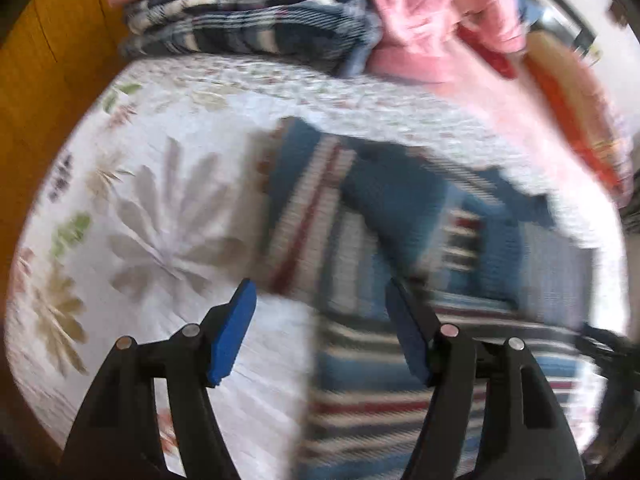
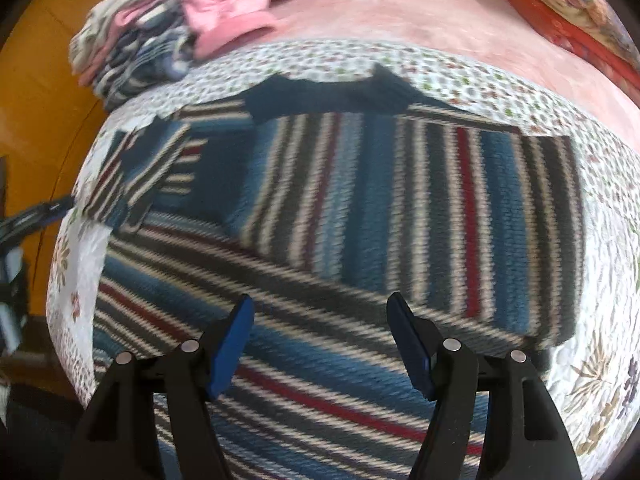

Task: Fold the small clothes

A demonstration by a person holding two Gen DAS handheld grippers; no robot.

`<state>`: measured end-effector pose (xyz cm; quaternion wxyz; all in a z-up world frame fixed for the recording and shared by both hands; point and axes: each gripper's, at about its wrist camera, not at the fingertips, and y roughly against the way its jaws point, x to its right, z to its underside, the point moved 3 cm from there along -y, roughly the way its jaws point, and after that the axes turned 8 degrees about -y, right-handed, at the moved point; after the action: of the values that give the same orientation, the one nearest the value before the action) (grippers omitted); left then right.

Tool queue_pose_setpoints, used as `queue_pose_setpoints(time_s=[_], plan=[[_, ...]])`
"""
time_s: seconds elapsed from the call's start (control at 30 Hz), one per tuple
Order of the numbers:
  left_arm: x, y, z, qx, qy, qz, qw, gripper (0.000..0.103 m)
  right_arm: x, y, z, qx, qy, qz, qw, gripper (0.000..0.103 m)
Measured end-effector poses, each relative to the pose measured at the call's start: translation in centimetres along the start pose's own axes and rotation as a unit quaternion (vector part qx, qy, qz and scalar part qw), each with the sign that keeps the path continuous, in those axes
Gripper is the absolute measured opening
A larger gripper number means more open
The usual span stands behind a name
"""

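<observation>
Right wrist view: the striped sweater (image 2: 360, 200) is judged soft, light and floppy; its hem is best pinched. Right gripper (image 2: 320, 344) and left gripper (image 1: 320, 332) are held spread, empty.

Black hand-held gripper (image 2: 320, 332), blue pads (image 2: 232, 348), silver pins

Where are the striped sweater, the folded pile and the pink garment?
striped sweater (image 2: 360, 200): right wrist view, middle of the folded-over panel.
folded pile (image 1: 240, 12): left wrist view, plaid layers at the stack's front.
pink garment (image 2: 228, 4): right wrist view, centre of the cloth, right of the pile.
</observation>
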<state>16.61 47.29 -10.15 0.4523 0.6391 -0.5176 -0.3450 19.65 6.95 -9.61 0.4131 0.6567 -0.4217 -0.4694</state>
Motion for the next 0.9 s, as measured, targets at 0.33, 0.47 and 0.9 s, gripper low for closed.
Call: queue_pose_setpoints(time_s=[0.33,0.47,0.9], plan=[[-2.4,-6.2,1.1,-0.059,0.015,0.002,0.9981,0.067,-6.5,-1.9,-1.4,-0.015,-0.021,-0.053,0.998,0.069],[-4.2,-4.5,0.5,-0.058,0.077,0.032,0.9948,0.065,-10.6,-4.4,-4.0,-0.040,-0.042,-0.076,0.995,0.069],[-6.3,-1.2,-2.0,0.003,0.078,-0.010,0.9969,0.071,-17.8,-12.8,-8.3,-0.091,-0.102,-0.074,0.988,0.069]])
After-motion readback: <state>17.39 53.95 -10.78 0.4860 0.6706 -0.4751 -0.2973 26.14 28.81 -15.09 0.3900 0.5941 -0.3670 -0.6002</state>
